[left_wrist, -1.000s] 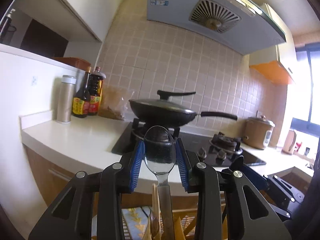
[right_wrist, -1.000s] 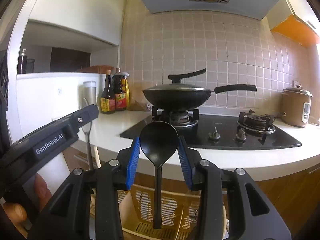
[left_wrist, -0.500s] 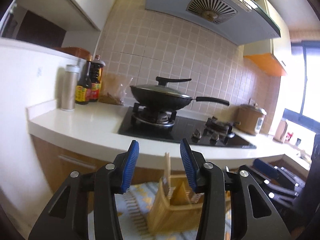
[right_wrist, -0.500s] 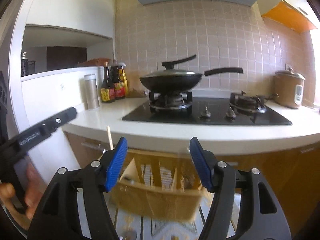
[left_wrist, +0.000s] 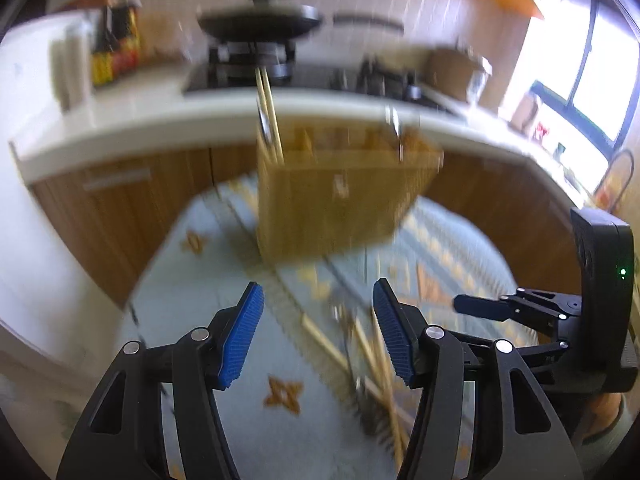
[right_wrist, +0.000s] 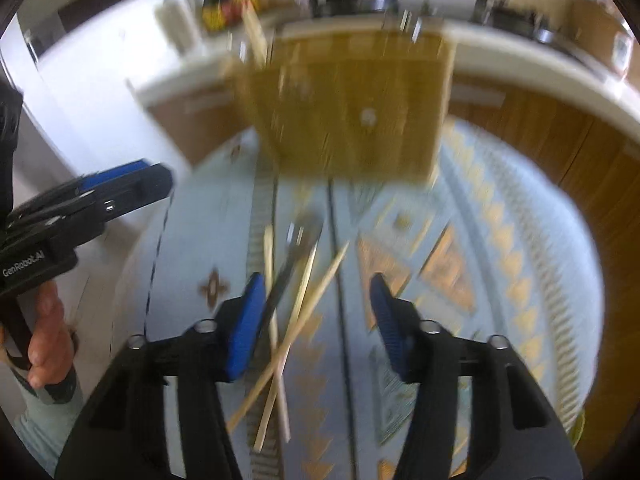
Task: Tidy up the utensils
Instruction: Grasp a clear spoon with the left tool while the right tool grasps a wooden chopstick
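Black gripper (left_wrist: 318,334) frames, ribbed blue pads (left_wrist: 240,340), silver screws (left_wrist: 199,334).

A wooden utensil holder (right_wrist: 348,116) stands upright on the patterned tabletop (right_wrist: 500,280), chopsticks (left_wrist: 269,116) upright in its left compartment. Loose chopsticks (right_wrist: 304,312) lie crossed before it, over a dark utensil (right_wrist: 294,256).

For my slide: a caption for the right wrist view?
Open right tool above loose chopsticks on a patterned cloth, holder behind.
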